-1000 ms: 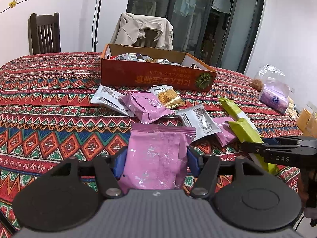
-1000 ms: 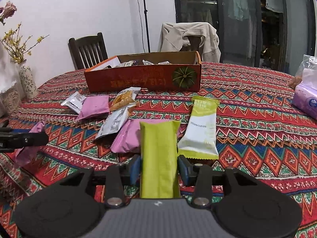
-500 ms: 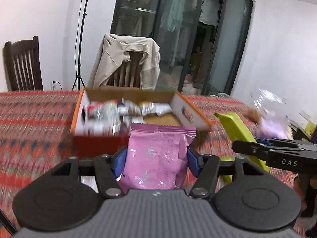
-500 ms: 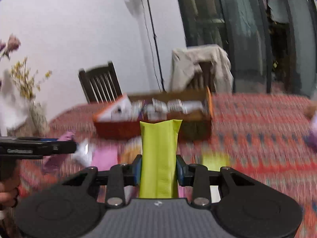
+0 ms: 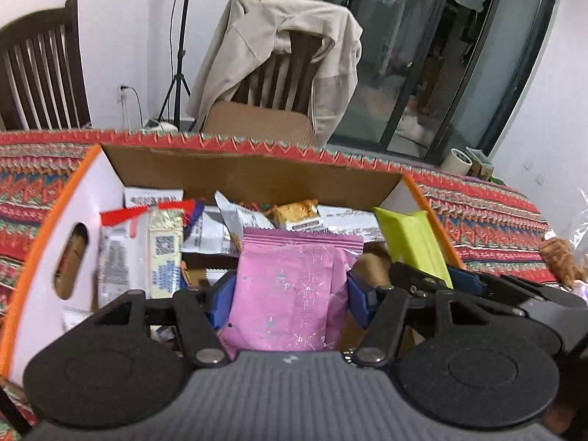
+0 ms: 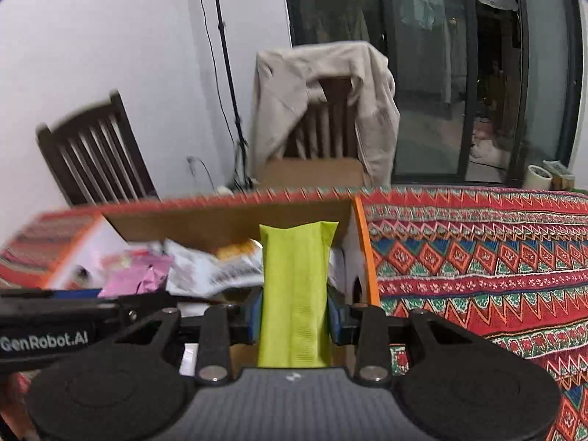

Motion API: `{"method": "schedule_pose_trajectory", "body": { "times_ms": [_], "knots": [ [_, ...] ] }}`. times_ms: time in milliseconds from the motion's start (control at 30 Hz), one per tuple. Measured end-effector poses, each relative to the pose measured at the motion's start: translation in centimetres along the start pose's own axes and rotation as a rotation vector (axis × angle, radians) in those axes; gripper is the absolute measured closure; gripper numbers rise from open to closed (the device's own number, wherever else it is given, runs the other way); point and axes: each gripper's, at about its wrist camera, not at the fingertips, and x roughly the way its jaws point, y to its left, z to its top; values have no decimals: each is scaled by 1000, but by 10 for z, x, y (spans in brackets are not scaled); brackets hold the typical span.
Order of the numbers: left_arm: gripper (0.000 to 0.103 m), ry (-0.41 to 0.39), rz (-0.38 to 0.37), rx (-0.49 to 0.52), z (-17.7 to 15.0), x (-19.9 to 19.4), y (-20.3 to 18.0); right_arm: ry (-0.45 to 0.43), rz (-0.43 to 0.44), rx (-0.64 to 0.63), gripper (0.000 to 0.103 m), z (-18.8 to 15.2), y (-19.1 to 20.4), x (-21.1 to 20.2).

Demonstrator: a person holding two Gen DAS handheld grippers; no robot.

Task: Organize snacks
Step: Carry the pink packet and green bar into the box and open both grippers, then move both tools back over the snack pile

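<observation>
My left gripper (image 5: 290, 297) is shut on a pink snack packet (image 5: 294, 286) and holds it over the open orange cardboard box (image 5: 253, 176), which holds several snack packets. My right gripper (image 6: 294, 316) is shut on a green snack packet (image 6: 294, 286) over the right end of the same box (image 6: 362, 242). In the left wrist view the right gripper (image 5: 437, 279) sits close on the right with the green packet (image 5: 411, 242). In the right wrist view the left gripper (image 6: 70, 305) and pink packet (image 6: 136, 275) show at the left.
The box stands on a table with a red patterned cloth (image 6: 477, 257). Behind it are a chair draped with a beige jacket (image 5: 279, 51) and a dark wooden chair (image 5: 40, 73). A clear bag of food (image 5: 562, 257) lies at the right.
Both grippers have lifted their packets from low over the table and moved forward to above the box. The loose packets on the cloth have passed out of view.
</observation>
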Motion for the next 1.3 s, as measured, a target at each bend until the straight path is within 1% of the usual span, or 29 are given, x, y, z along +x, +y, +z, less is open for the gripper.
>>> {"method": "schedule_pose_trajectory", "body": {
  "times_ms": [67, 133, 200, 267, 300, 333, 400, 433, 467, 567, 633, 667, 800, 833, 900, 967, 1033, 1100, 1200, 1300],
  "knots": [
    [41, 39, -22, -41, 0, 12, 6, -26, -24, -23, 67, -6, 3, 2],
    [41, 64, -35, -68, -2, 20, 11, -47, -17, -13, 65, -8, 2, -5],
    [41, 83, -49, -65, 0, 26, 12, -83, -29, -18, 58, -13, -4, -18],
    [41, 88, -73, -55, 0, 25, 7, -95, 5, 5, 55, -9, -11, -26],
    [41, 89, -85, -48, -2, 22, 5, -98, 5, 9, 49, -7, -13, -31],
    [39, 89, -101, -44, -3, 19, 4, -109, -3, 6, 48, -5, -14, -35],
    [35, 75, -123, -30, -3, 7, 1, -128, -13, -1, 47, -4, -17, -46],
    [32, 61, -126, -19, -3, -2, 1, -131, -9, 4, 47, -3, -20, -52],
    [31, 39, -125, -2, -2, -13, 0, -136, -8, 9, 47, -3, -21, -58],
    [31, -21, -103, 45, -2, -52, 6, -145, -7, -1, 45, -5, -26, -79],
    [30, -63, -82, 81, -7, -83, 12, -152, -1, -18, 43, -9, -27, -96],
    [29, -89, -67, 102, -10, -99, 16, -158, 0, -28, 39, -12, -28, -105],
    [24, -198, 17, 202, -47, -171, 28, -186, 31, -72, 31, -31, -29, -153],
    [22, -228, 32, 228, -60, -191, 31, -192, 39, -82, 30, -37, -28, -164],
    [21, -272, 57, 262, -83, -218, 36, -208, 57, -95, 28, -52, -27, -190],
    [16, -319, 72, 279, -113, -245, 41, -220, 70, -103, 25, -71, -27, -214],
    [13, -358, 88, 270, -143, -265, 48, -233, 77, -106, 22, -94, -24, -238],
    [12, -377, 104, 255, -177, -280, 52, -248, 101, -109, 17, -121, -20, -260],
    [9, -381, 112, 211, -220, -292, 59, -257, 116, -112, 11, -160, -15, -283],
    [8, -358, 113, 136, -254, -297, 68, -248, 85, -105, 9, -200, -7, -296]
  ]
}}
